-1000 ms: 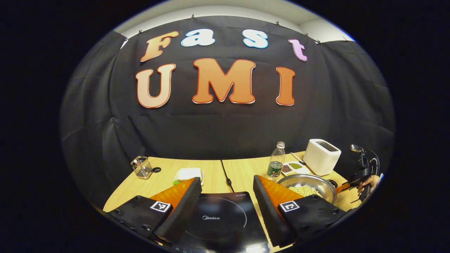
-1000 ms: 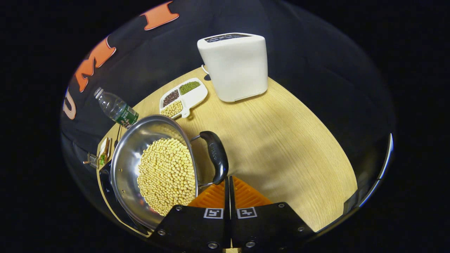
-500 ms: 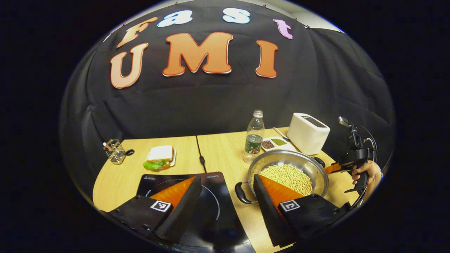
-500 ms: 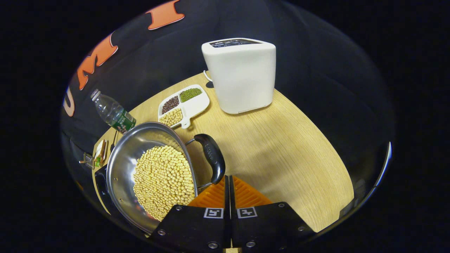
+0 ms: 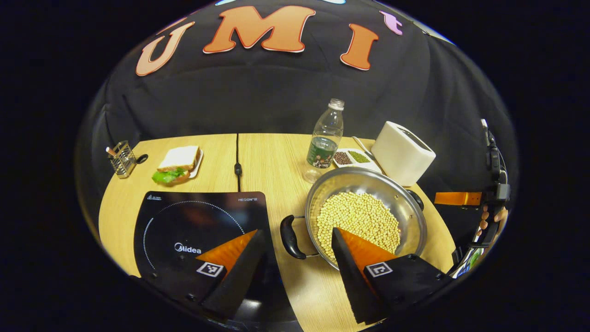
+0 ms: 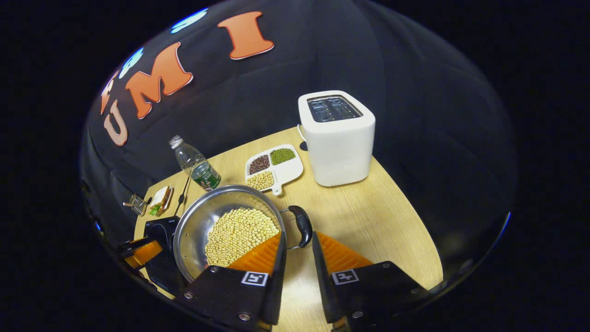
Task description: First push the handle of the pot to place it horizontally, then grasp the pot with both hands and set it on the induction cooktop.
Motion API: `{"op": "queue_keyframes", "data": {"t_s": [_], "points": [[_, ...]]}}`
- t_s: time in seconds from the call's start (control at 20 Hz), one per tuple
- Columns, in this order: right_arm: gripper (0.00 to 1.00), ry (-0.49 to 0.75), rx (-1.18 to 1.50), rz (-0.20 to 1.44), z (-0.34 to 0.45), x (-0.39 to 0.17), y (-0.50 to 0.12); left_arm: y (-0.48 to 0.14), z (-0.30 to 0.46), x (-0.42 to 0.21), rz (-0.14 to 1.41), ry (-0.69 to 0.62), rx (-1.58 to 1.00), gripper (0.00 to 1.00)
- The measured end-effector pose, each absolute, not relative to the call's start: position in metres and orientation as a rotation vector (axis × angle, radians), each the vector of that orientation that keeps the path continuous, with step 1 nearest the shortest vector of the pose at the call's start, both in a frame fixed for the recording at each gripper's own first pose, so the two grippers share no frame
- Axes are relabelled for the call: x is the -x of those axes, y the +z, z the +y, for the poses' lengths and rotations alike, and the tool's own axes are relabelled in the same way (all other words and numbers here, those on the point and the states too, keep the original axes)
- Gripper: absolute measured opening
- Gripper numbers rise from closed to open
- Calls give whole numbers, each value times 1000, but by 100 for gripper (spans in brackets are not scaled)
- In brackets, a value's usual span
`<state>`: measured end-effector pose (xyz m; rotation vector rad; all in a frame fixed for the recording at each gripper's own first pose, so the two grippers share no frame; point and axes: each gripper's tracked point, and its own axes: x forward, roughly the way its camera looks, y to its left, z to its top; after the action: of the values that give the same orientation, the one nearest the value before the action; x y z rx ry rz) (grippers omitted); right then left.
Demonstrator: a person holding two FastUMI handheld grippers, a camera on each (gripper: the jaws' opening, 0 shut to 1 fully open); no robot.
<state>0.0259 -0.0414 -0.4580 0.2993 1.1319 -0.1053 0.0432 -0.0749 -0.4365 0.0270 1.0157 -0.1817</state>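
On the light wooden table (image 5: 272, 161), toward its right edge, sits the round stainless-steel pot (image 5: 405, 214), its bowl heaped with pale yellow soybeans (image 5: 357, 219). It stands flat on the wood just beside the black glass induction cooktop (image 5: 184, 226), not on it. Two black loop handles stick out level from opposite sides of the rim: one (image 5: 289, 236) points toward the cooktop, the other (image 6: 302, 225) toward the table's right edge.

The left gripper (image 5: 298, 256) hangs above the table's near edge with its fingers spread wide and nothing between them; one finger (image 5: 230, 258) lies over the cooktop, the other (image 5: 364, 258) over the pot's near rim. The right gripper (image 6: 298, 258) hovers at the right-hand handle, fingers parted a little and empty, the handle just ahead of the gap.

Toward the far right corner stand a white toaster (image 6: 336, 138), a white divided dish of beans (image 6: 272, 168) and a clear plastic bottle (image 5: 325, 138).
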Motion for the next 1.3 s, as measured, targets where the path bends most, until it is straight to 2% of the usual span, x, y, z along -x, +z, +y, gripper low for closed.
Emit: {"op": "queue_keyframes", "data": {"t_s": [0.05, 0.1, 0.2, 0.3, 0.5, 0.75, 0.95, 1.25, 1.3], "points": [[41, -93, -293, 1129, -39, -28, -456, -441, -75, -44, 1032, -175, -28, 96], [51, -86, -285, 1130, -36, -28, -456, -447, -77, -43, 1051, -174, -28, 97], [64, -75, -260, 1130, -32, -30, -458, -458, -78, -44, 1077, -167, -35, 96], [74, -68, -240, 1115, -33, -34, -457, -468, -78, -45, 1096, -158, -44, 97], [83, -88, -202, 1113, -40, -35, -465, -486, -93, -44, 1132, -181, 7, 96], [87, -107, -140, 1116, -49, -37, -476, -500, -96, -52, 1136, -149, -4, 96], [88, -132, -78, 1142, -48, -42, -498, -511, -104, -68, 1073, -174, -91, 96], [88, -161, -60, 1197, -53, -33, -528, -523, -118, -89, 1009, -162, -162, 93], [85, -164, -77, 1203, -55, -31, -530, -526, -117, -90, 1010, -158, -176, 93]]}}
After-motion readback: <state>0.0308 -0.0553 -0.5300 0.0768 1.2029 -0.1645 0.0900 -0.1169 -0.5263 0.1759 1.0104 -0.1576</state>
